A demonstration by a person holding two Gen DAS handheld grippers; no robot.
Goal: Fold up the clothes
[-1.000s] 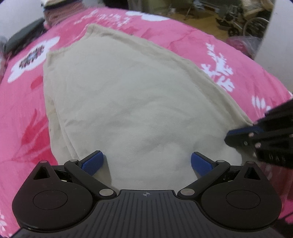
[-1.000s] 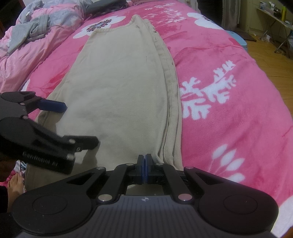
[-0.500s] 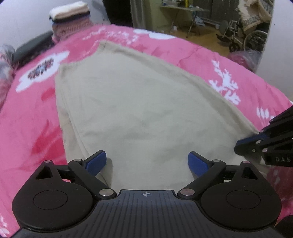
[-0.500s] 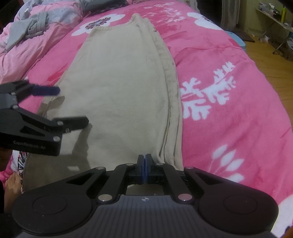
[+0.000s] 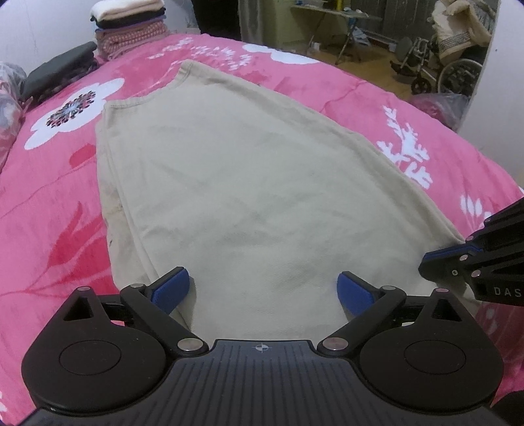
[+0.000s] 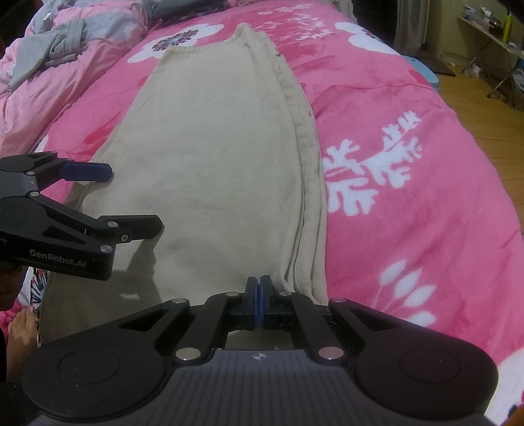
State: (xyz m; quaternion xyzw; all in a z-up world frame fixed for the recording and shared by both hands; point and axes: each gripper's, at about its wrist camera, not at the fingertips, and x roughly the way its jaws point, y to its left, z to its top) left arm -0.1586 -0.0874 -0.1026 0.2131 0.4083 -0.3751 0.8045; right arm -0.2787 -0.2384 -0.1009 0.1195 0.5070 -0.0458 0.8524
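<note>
Lying flat, beige twill garment [image 5: 249, 183] on plush pink blanket [image 6: 409, 170], left claw [image 5: 263, 290] wide, right claw [image 6: 258, 303] pinched closed

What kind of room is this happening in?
Most likely a bedroom at home. Beige trousers lie spread on a bed with a pink flowered blanket, a stack of folded clothes sits at its far end, and there is a wooden floor alongside.

Bed: we see a pink floral blanket [image 5: 327, 98].
Floor: we see wood [image 6: 484, 108].
Far corner: we see a wheelchair [image 5: 455, 75].
</note>
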